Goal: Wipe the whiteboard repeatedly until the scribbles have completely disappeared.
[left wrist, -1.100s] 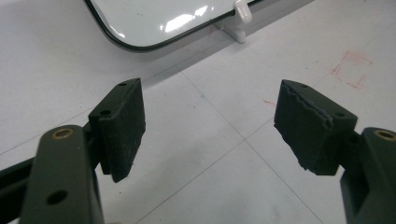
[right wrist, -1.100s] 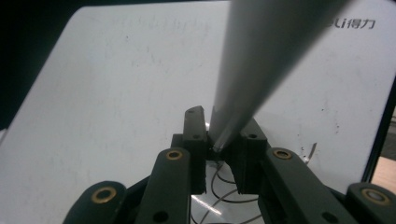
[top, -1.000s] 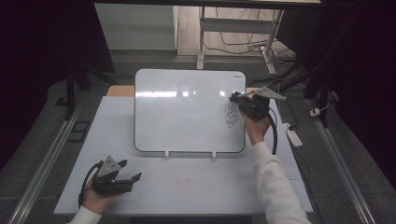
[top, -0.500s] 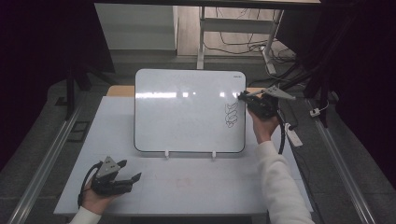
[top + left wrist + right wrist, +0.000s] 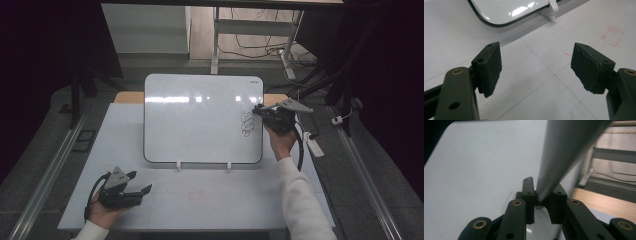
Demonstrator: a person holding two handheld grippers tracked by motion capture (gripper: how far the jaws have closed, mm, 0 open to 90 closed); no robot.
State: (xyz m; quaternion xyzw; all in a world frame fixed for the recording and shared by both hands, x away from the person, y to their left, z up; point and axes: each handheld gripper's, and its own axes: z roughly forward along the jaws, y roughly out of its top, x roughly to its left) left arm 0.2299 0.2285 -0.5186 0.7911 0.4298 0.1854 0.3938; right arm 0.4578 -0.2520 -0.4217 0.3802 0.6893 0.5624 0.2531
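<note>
Since the earlier frames the right hand-held gripper (image 5: 258, 111) has shifted from the scribble (image 5: 247, 123) toward the right edge of the whiteboard (image 5: 200, 117); the left one has stayed in place. Its jaws are pressed together on a grey marker (image 5: 562, 152), at the board's right edge, just above the scribble. The left hand-held gripper (image 5: 140, 186) rests on the desk (image 5: 220, 200) with jaws spread, nothing between them.

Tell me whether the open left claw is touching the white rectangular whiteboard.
Apart. The high view shows the left claw near the table's front edge, with bare table between it and the whiteboard.
</note>
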